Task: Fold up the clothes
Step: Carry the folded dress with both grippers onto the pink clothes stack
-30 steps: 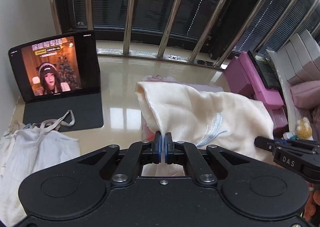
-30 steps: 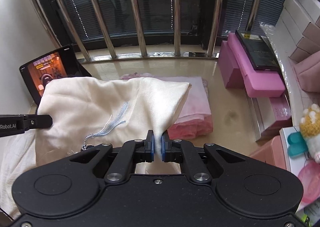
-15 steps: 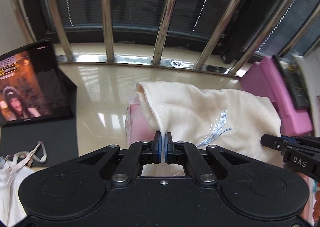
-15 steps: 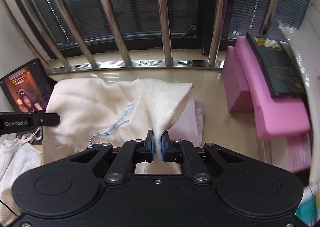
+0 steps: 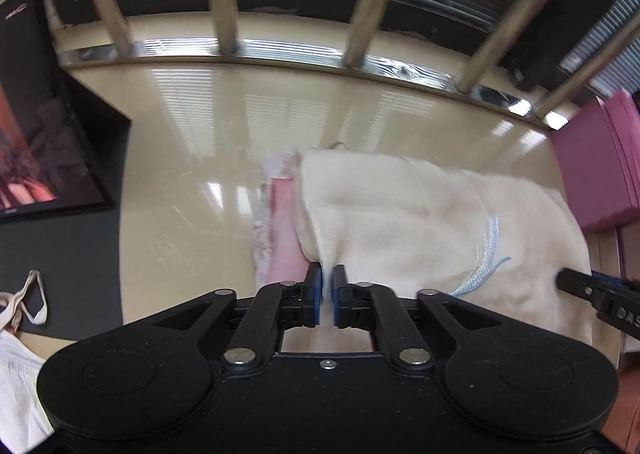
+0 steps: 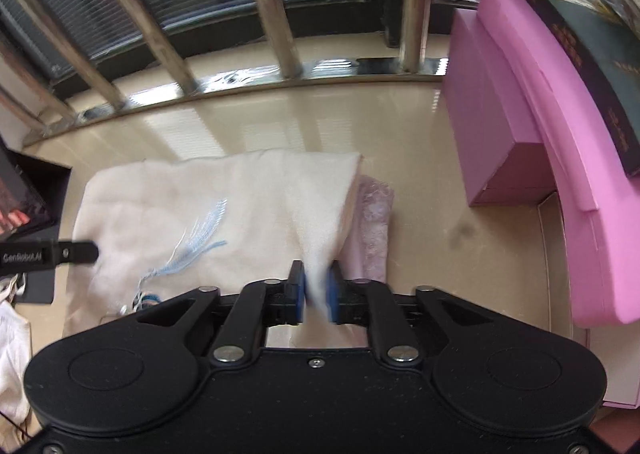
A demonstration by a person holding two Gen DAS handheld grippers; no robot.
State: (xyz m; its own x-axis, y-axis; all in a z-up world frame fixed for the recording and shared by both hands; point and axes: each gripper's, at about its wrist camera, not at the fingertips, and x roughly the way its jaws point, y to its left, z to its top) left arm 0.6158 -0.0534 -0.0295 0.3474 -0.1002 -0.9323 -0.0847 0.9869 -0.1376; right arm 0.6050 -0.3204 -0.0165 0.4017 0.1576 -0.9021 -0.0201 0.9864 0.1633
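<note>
A folded cream garment (image 5: 420,222) with light blue embroidery lies on top of a folded pink garment (image 5: 282,238) on the glossy beige sill. My left gripper (image 5: 327,286) holds the cream garment's left near corner; its jaws stand a little apart with cloth between them. In the right wrist view the cream garment (image 6: 224,206) covers most of the pink garment (image 6: 374,222). My right gripper (image 6: 316,290) holds the right near corner, jaws slightly parted with cloth between them. Each gripper's fingertip shows in the other's view.
A tablet (image 5: 36,126) playing video stands at the left on a dark mat. A white garment (image 5: 16,354) lies at the near left. Pink foam boxes (image 6: 532,142) with a dark book on top stand at the right. Metal window bars (image 6: 280,14) run along the back.
Both grippers moved forward and down, laying the cream garment onto the pink one. Both pairs of jaws have parted a little, the right more than the left.
</note>
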